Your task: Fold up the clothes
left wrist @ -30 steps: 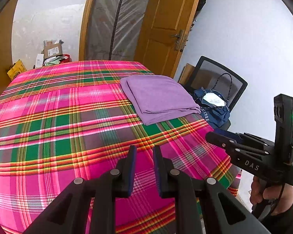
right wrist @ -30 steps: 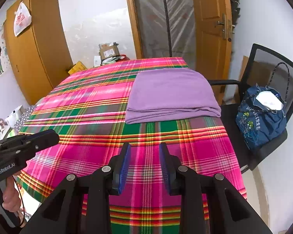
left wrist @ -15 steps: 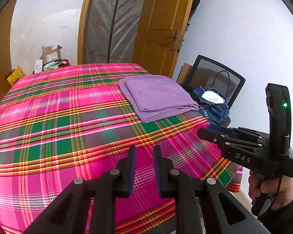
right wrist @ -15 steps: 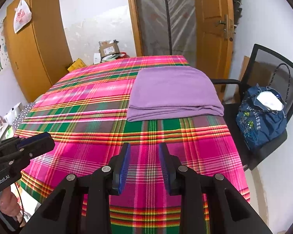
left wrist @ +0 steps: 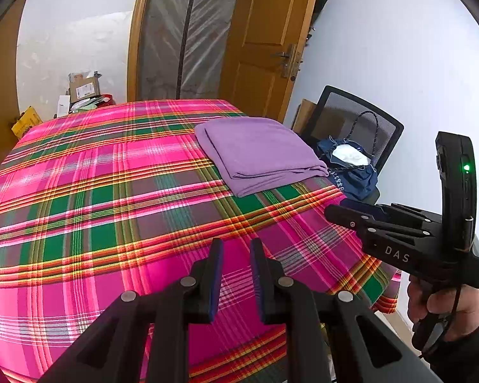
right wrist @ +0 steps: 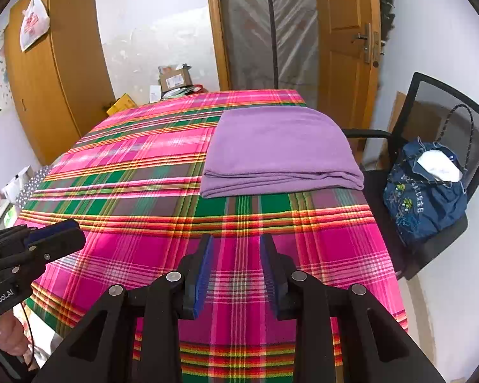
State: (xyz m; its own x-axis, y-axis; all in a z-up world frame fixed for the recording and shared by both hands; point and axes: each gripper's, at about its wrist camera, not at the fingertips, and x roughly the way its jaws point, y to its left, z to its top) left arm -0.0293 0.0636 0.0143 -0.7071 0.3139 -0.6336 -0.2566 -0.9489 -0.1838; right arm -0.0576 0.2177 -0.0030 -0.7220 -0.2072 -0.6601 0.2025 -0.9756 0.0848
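Purple cloth folded, both tools free

Folded purple cloth [right wrist: 279, 151] lies flat on the plaid counter [right wrist: 137, 198], at the far right corner near the black chair [right wrist: 444, 121] with its blue bag [right wrist: 424, 198]. Left tool [left wrist: 236, 274] hovers over the near counter edge, fingers parted, nothing between them. Right tool [right wrist: 236, 271] hangs likewise, released and empty, well short of the cloth. Hand [left wrist: 444, 303] grips the right tool's handle.

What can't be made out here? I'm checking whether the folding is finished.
- Purple cloth: the garment type and underside are hidden by its own folds in both views.
- Table: the plaid cover hides its legs and edge.
- Blue bag on the chair: its contents are mostly hidden, and its lettering is too small.
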